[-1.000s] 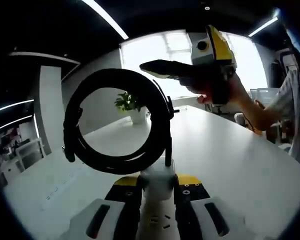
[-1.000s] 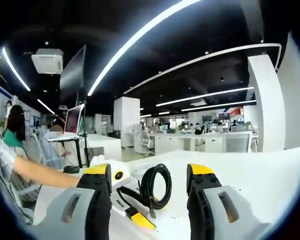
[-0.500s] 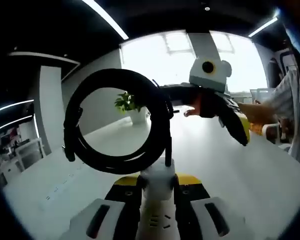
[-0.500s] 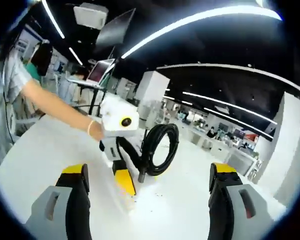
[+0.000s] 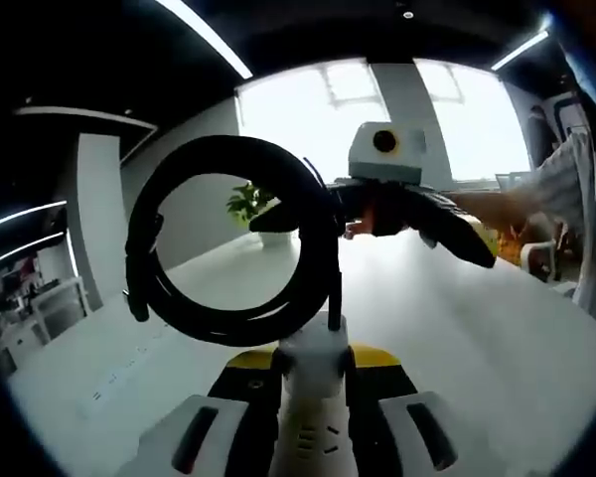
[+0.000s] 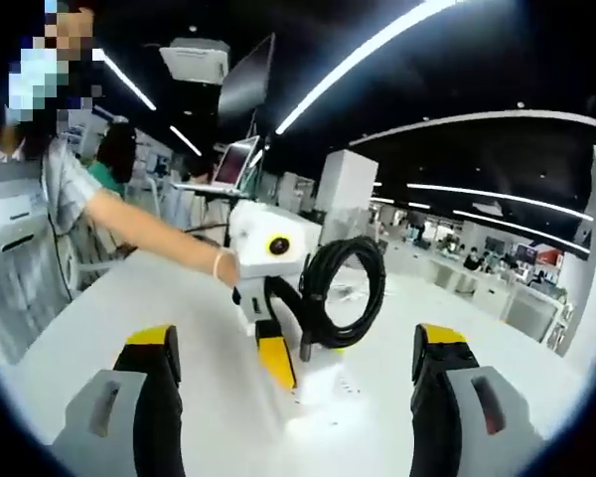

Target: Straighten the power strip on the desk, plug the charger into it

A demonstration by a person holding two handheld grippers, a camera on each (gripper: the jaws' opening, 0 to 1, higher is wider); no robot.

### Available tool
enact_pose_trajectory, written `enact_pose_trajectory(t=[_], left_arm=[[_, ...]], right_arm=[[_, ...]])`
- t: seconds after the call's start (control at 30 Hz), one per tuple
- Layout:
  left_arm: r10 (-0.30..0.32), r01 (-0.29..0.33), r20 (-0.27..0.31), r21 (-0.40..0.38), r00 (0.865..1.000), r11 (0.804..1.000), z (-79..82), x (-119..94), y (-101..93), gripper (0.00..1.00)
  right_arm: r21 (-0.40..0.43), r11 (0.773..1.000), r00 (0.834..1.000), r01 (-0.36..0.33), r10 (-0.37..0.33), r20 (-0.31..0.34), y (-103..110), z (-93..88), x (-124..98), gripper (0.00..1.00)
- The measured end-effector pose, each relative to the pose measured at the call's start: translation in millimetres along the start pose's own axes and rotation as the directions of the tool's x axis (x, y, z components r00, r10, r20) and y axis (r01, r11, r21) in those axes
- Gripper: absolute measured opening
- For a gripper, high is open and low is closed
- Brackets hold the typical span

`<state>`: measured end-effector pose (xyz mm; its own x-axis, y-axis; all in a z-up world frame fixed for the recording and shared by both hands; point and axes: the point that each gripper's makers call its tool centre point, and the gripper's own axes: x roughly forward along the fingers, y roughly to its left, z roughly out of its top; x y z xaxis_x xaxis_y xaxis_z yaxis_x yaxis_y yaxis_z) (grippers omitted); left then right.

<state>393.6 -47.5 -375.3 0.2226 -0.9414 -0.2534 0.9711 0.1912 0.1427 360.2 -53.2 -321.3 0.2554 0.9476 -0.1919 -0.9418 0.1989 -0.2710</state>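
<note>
Left gripper view, nearest: left gripper [image 5: 313, 437], jaws closed in on the end of the white power strip [image 5: 313, 383], yellow pads pressed to either side of its body. Socket holes visible on the strip's face between the jaws. Rising straight from the strip's far end, a coiled black cable [image 5: 233, 243], wound in a thick loop and bound with a strap, standing upright above the jaws. Beyond the loop, the white desk [image 5: 457, 338] stretching away. Above the desk and to the right of the coil, the right gripper [image 5: 377, 214] hanging in the air, jaws spread wide, held by a hand [image 5: 482, 209] with a striped sleeve behind. Farthest back, a potted plant [image 5: 253, 204] on the desk by a bright window.

Right gripper view, nearest: own two jaws well apart at the bottom, nothing between them. Past them, on the desk [image 6: 129, 318], the power strip [image 6: 313, 383] washed out by glare, outline hard to make out. Left gripper [image 6: 273, 348] clamped on it, yellow-tipped finger pointing down toward the camera, black cable coil [image 6: 343, 288] standing just beside and above. Forearm with a bracelet [image 6: 149, 238] reaching in from the left to hold that gripper. Charger not identifiable in either view. Farther off, office desks, a laptop on a stand [image 6: 228, 164], another seated person [image 6: 109, 164].
</note>
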Motion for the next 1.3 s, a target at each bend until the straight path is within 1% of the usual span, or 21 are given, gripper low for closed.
enact_pose_trajectory(t=[0.1, 0.17, 0.27, 0.4, 0.5, 0.7, 0.83, 0.93, 0.97, 1.0, 1.1, 1.17, 1.3], left_arm=[[-0.001, 0.001, 0.002, 0.001, 1.000, 1.000, 0.1, 0, 0.2, 0.23], [-0.002, 0.002, 0.002, 0.001, 1.000, 1.000, 0.2, 0, 0.2, 0.23], [-0.003, 0.003, 0.003, 0.001, 1.000, 1.000, 0.3, 1, 0.1, 0.23], [-0.006, 0.006, -0.004, 0.007, 1.000, 1.000, 0.4, 1, 0.2, 0.23], [-0.007, 0.007, -0.003, 0.006, 1.000, 1.000, 0.4, 1, 0.3, 0.23], [-0.010, 0.010, 0.004, 0.001, 1.000, 1.000, 0.3, 1, -1.0, 0.23], [-0.013, 0.013, 0.005, -0.003, 1.000, 1.000, 0.3, 1, -1.1, 0.23], [-0.015, 0.015, 0.005, -0.004, 1.000, 1.000, 0.2, 1, -0.7, 0.23], [-0.016, 0.016, 0.004, -0.003, 1.000, 1.000, 0.1, 1, -0.3, 0.23], [-0.017, 0.017, 0.004, -0.003, 1.000, 1.000, 0.0, 1, -0.3, 0.23], [-0.017, 0.017, 0.006, -0.004, 1.000, 1.000, 0.3, 0, 0.3, 0.24], [-0.016, 0.016, 0.005, -0.004, 1.000, 1.000, 0.5, 1, 0.2, 0.24], [0.002, -0.002, 0.000, -0.017, 1.000, 1.000, 0.8, 1, 1.5, 0.25]], right_arm=[[0.016, 1.000, 1.000, -0.015, 0.015, -0.014, -4, -8.0, 2, 0.76], [0.032, 0.999, 0.999, -0.027, 0.027, -0.024, -7, -13.3, 5, 0.69], [0.054, 0.998, 0.999, -0.032, 0.034, -0.035, -12, -19.7, 10, 0.64], [0.068, 0.997, 0.999, -0.039, 0.041, -0.023, -20, -22.7, 16, 0.52], [0.086, 0.995, 0.999, -0.046, 0.047, -0.014, -23, -24.7, 20, 0.50], [0.113, 0.992, 0.998, -0.060, 0.062, -0.009, -25, -32.4, 26, 0.38], [0.115, 0.992, 0.998, -0.058, 0.060, -0.011, -27, -34.4, 30, 0.33], [0.123, 0.988, 0.996, -0.092, 0.094, -0.006, -21, -33.3, 34, 0.26], [0.115, 0.986, 0.992, -0.123, 0.124, -0.001, -16, -32.4, 34, 0.24], [0.107, 0.989, 0.994, -0.105, 0.106, -0.002, -20, -32.5, 35, 0.24], [0.116, 0.986, 0.993, -0.116, 0.116, 0.005, -20, -32.7, 35, 0.23], [0.105, 0.987, 0.993, -0.119, 0.119, 0.004, -19, -32.2, 34, 0.23], [0.113, 0.986, 0.993, -0.119, 0.120, 0.004, -20, -32.3, 34, 0.22]])
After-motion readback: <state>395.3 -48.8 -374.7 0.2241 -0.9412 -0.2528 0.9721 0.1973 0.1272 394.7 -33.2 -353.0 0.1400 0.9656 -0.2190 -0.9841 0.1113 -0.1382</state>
